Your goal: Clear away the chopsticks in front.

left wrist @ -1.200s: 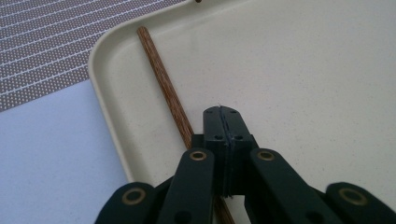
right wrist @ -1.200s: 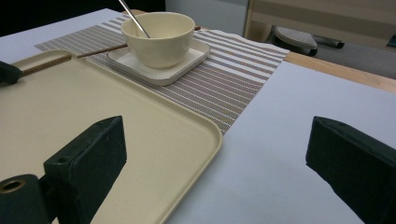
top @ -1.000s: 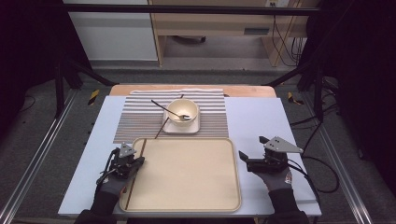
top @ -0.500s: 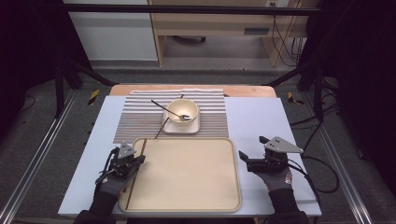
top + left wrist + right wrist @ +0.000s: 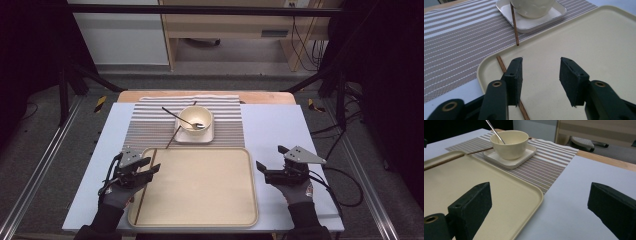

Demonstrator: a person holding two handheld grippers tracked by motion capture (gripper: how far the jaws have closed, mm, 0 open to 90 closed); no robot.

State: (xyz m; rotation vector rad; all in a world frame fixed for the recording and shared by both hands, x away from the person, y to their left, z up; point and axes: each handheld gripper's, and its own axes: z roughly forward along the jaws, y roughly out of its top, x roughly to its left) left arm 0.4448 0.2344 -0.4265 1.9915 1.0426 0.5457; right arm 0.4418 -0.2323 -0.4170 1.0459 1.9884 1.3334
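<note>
Nearest the person, the left gripper (image 5: 145, 168) hangs over the left edge of the tray (image 5: 200, 220). Its jaws have just been opening and now stand apart, gripping nothing. A chopstick (image 5: 501, 64) lies on the tray beneath the left jaw, along the tray's left rim. The right gripper (image 5: 270, 161), jaws spread wide and empty, sits just right of the tray. Farther off, on the striped mat (image 5: 145, 125), a second chopstick (image 5: 514, 25) leans on the saucer (image 5: 529, 23) under the bowl (image 5: 195, 120), which holds a spoon (image 5: 180, 118).

Table evenly lit, dark surroundings, soft shadows; close views slightly blurred.
</note>
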